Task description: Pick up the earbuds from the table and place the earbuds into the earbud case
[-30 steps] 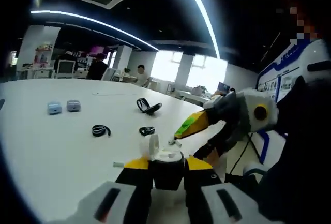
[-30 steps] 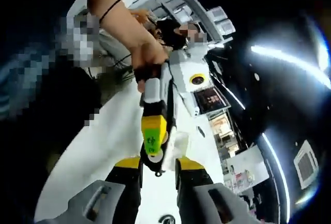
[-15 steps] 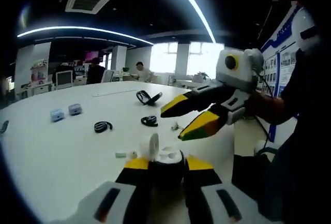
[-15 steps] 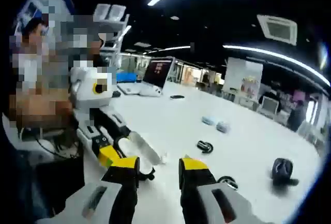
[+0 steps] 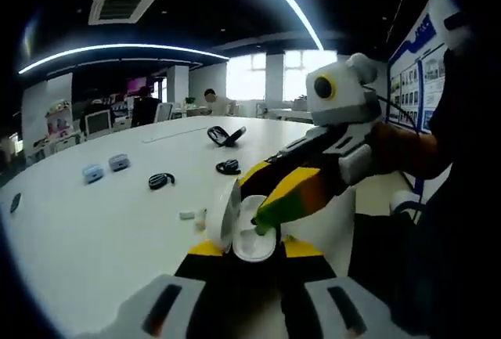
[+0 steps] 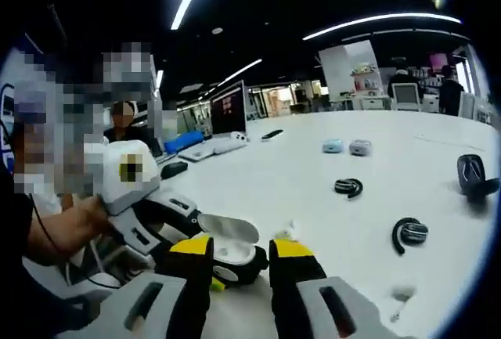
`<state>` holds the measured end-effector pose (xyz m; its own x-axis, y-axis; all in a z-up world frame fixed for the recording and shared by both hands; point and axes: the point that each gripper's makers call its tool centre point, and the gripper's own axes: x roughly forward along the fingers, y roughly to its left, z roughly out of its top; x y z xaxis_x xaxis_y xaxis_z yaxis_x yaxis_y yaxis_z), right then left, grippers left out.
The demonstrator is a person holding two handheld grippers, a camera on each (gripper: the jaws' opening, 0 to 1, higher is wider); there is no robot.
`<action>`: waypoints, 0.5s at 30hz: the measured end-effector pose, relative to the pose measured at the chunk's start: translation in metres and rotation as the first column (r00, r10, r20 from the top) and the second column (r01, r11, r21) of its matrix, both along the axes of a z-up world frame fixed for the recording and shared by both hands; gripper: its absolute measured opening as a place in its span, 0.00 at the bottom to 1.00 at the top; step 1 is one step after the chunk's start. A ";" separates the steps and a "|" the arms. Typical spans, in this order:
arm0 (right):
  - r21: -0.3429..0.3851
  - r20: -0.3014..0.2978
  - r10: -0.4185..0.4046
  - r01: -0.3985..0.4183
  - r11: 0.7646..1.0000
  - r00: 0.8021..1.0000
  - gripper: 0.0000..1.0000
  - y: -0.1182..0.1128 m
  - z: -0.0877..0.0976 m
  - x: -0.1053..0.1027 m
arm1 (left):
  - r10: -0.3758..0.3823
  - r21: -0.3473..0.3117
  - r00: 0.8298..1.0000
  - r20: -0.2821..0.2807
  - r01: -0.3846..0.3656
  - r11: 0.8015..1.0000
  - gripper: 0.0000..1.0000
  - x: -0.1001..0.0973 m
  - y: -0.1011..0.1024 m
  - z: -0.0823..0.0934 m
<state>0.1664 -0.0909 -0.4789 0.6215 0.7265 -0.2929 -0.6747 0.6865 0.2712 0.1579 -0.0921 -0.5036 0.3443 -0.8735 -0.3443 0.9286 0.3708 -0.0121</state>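
Left gripper view: the left gripper (image 5: 244,254) pinches the open case (image 5: 243,229) while the right gripper (image 5: 270,198) dips into its tray — insertion step. Its jaws look nearly together; whether they hold an earbud, I cannot tell. Next — seat, release. Another earbud (image 5: 200,217) lies just beside the case.

Bright ceiling strips (image 5: 290,2), fisheye-warped edges
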 end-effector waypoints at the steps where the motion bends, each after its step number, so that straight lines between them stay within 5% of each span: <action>1: 0.002 -0.001 0.000 0.000 1.000 1.000 0.27 -0.001 0.000 0.000 | 0.000 0.001 1.000 0.001 0.000 1.000 0.25 0.000 0.000 0.000; 15: -0.054 0.019 0.035 -0.034 0.998 0.999 0.26 -0.034 0.002 -0.012 | 0.005 0.018 1.000 0.008 -0.005 1.000 0.25 0.001 0.001 -0.002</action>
<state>0.1544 -0.1251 -0.4771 0.6026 0.7312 -0.3197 -0.7030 0.6760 0.2210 0.1592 -0.0909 -0.5058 0.3512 -0.8654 -0.3573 0.9269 0.3754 0.0018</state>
